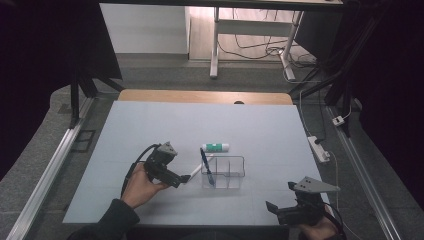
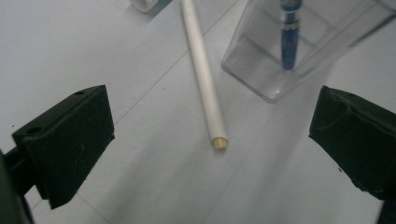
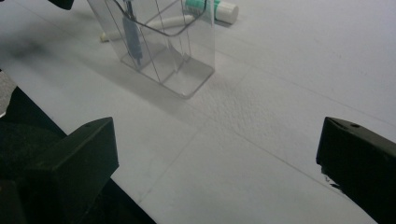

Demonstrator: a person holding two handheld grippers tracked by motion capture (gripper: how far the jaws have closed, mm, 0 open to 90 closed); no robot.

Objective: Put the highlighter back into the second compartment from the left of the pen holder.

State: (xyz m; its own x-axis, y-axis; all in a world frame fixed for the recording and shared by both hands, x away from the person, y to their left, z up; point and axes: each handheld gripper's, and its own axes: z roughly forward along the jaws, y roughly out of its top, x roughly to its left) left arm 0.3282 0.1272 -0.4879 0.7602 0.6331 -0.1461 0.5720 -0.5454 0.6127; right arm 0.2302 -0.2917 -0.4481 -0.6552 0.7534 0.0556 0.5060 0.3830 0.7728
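Note:
A clear plastic organizer (image 1: 234, 173) with several compartments stands mid-table. A blue pen (image 1: 205, 168) leans upright in its left compartment. A white stick-like pen (image 1: 198, 170) lies flat on the table just left of the organizer. My left gripper (image 1: 184, 179) is open, and the pen's near end (image 2: 219, 141) lies on the table between the jaws, untouched. A white glue stick with a green label (image 1: 216, 147) lies behind the organizer. My right gripper (image 1: 279, 210) is open and holds nothing near the front right edge, facing the organizer (image 3: 194, 51).
The table (image 1: 150, 125) has a pale sheet over it. A wooden edge (image 1: 205, 96) shows at the far side. Off the right side lie a power strip (image 1: 318, 148) and cables. A desk frame (image 1: 250, 35) stands on the floor beyond.

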